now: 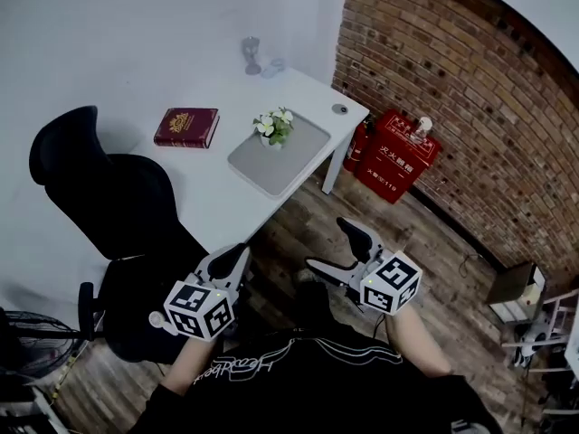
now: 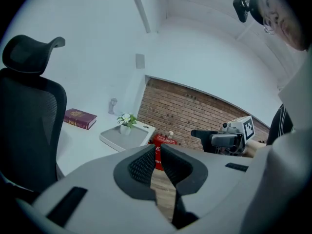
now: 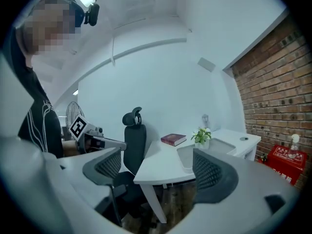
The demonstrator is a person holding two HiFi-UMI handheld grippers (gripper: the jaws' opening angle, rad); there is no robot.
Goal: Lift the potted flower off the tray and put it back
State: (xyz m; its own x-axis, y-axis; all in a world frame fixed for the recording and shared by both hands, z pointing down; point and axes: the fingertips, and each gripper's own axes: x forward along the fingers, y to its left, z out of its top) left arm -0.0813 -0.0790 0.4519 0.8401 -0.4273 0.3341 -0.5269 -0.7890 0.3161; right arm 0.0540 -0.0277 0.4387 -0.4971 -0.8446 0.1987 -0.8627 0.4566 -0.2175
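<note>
Much of the right side is brick wall (image 1: 434, 70), its top cut off by the lens's dark rim. Left of it stands a white desk (image 1: 204, 193), with a black office chair (image 1: 95, 183) on its left. A red box (image 1: 396, 156) sits on the wooden floor (image 1: 434, 242) by the desk's far-right leg (its lettering is too small to read).

Both grippers hang on the near side, well apart from the desk. The left gripper (image 1: 241, 251) hides part of the chair's base; its jaws are all but together, only a sliver between them, holding nothing. The right gripper (image 1: 326, 242) has its jaws spread wide, empty.

On the desk lies a grey tray (image 1: 276, 165), with a dark red book (image 1: 186, 127) to its left, apart from it. The potted flower (image 1: 274, 127) stands on the tray's far end, leaves hiding most of the pot. A small clear object (image 1: 252, 55) at the desk's far edge is too faint to identify.
</note>
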